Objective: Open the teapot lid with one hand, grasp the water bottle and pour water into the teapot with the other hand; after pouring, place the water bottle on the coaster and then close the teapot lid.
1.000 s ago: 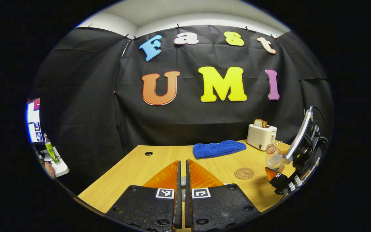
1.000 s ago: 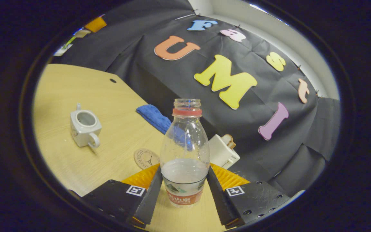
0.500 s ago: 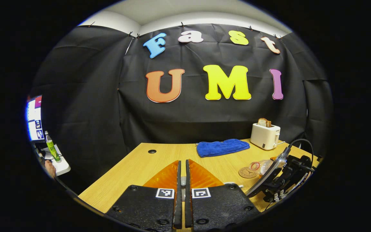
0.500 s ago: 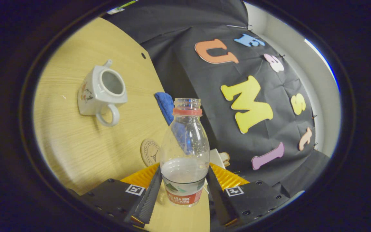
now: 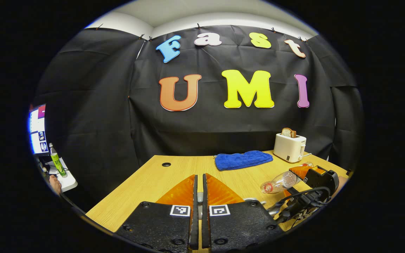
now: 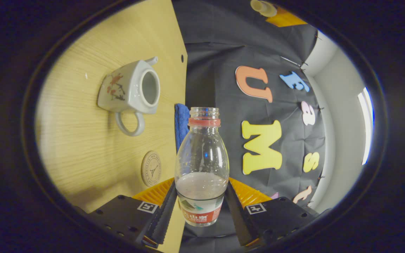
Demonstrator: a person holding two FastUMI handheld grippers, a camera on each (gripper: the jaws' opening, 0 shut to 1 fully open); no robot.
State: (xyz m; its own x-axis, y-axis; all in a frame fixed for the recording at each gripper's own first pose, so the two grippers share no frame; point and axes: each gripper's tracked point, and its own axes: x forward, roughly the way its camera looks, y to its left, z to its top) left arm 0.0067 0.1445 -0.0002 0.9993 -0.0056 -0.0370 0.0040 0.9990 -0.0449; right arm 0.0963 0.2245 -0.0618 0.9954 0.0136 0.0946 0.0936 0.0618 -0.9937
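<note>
We see the wooden table (image 5: 160, 175) running to the black wall, with open board around its far left corner. In the right gripper view the white teapot (image 6: 128, 91) stands lidless, well apart from the round coaster (image 6: 151, 168). The left gripper view adds a blue towel (image 5: 243, 160) and a toaster (image 5: 288, 147) at the far right. Our right gripper (image 6: 200, 207) clamps the water bottle (image 6: 201, 165), tipped sideways over the table. Our left gripper (image 5: 198, 211) has its jaws nearly together; whether something is pinched between them, we cannot tell.
</note>
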